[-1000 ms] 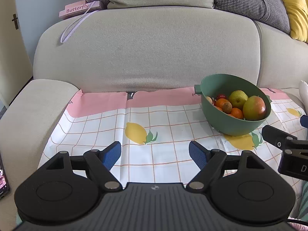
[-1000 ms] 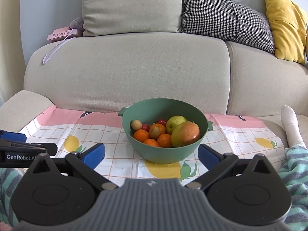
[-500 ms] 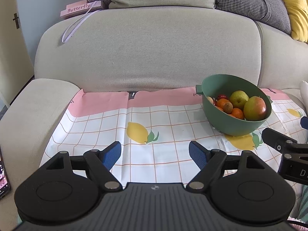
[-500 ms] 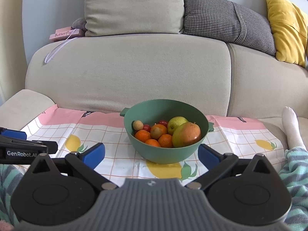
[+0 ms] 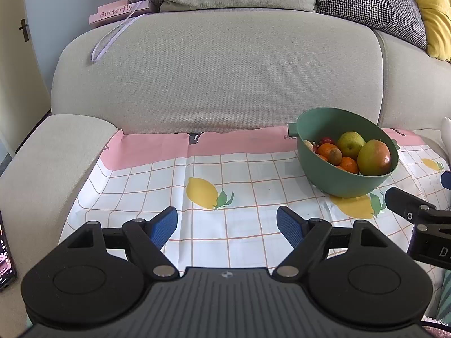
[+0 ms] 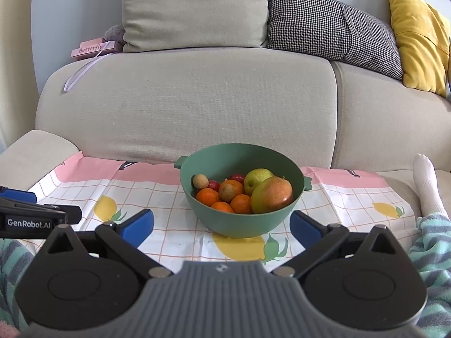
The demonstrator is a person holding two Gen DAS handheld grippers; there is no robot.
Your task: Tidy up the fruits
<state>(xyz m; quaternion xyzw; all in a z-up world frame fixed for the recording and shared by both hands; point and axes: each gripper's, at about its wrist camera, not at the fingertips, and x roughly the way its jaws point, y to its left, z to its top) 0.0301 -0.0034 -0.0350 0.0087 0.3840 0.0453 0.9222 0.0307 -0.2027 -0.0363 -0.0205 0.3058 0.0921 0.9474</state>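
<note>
Centrally, green bowl (image 6: 239, 225) of fruit on lemon cloth (image 5: 225, 191), bare cloth leftward, left tool (image 5: 227, 225) and right tool (image 6: 221, 225) both spread apart

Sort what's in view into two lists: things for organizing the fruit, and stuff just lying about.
For the job: green bowl, mango, pear, oranges, lemon-print cloth.

Lying about: pink Butterfly box, houndstooth cushion, yellow cushion.

The green bowl (image 6: 239, 225) sits slightly lower and rightward in both views.
</note>
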